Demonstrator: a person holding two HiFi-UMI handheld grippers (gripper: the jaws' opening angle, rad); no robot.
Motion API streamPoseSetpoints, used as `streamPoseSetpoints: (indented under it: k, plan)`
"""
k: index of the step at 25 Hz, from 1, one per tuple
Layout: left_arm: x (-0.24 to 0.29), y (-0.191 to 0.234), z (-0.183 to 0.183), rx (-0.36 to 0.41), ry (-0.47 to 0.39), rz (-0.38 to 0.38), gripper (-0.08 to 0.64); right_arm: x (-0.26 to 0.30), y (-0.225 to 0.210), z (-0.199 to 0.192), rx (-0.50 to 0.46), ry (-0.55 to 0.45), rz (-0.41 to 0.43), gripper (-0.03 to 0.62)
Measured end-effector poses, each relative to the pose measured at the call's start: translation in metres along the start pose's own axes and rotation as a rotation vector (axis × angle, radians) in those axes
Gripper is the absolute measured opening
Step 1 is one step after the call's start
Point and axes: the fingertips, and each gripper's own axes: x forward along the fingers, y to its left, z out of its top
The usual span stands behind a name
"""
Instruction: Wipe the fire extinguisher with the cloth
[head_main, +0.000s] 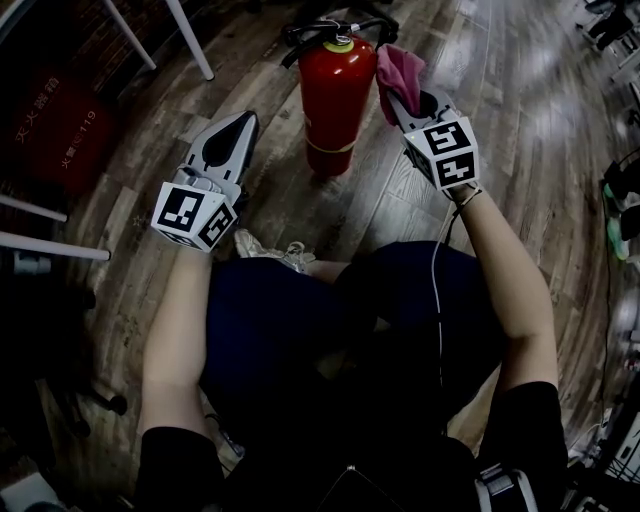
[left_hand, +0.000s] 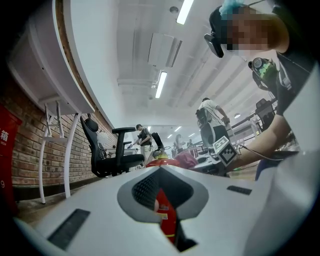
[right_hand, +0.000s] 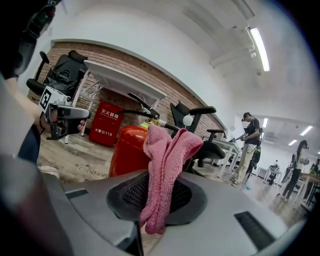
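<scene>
Head view: the fire extinguisher (head_main: 337, 95) stands upright on the floor (head_main: 395, 205), and my right gripper (head_main: 412, 105) brings the cloth (head_main: 398, 68) beside its top.
Left gripper view: the left gripper (left_hand: 167, 200) has its jaws together and empty.
Right gripper view: the jaws pinch the cloth, its upper end left free, I judge for wiping.

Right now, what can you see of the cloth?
The cloth is pink and fuzzy like terry, bunched into a folded wad. The right gripper is shut on its lower part, so the rest sticks up past the jaws. It sits beside the extinguisher, near its top; contact cannot be told.
</scene>
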Motion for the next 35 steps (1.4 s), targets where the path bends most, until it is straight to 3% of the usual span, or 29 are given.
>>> streamPoseSetpoints:
  k: [14,35]
  plan:
    - [0.001,0.004,-0.001,-0.023,-0.004,-0.003,0.014,0.022,0.023,-0.026,-0.097,0.051,0.040,0.071]
    - [0.000,0.009,0.000,-0.047,-0.010,0.004,0.014,0.035,0.045,-0.064,-0.073,0.107,0.097,0.071]
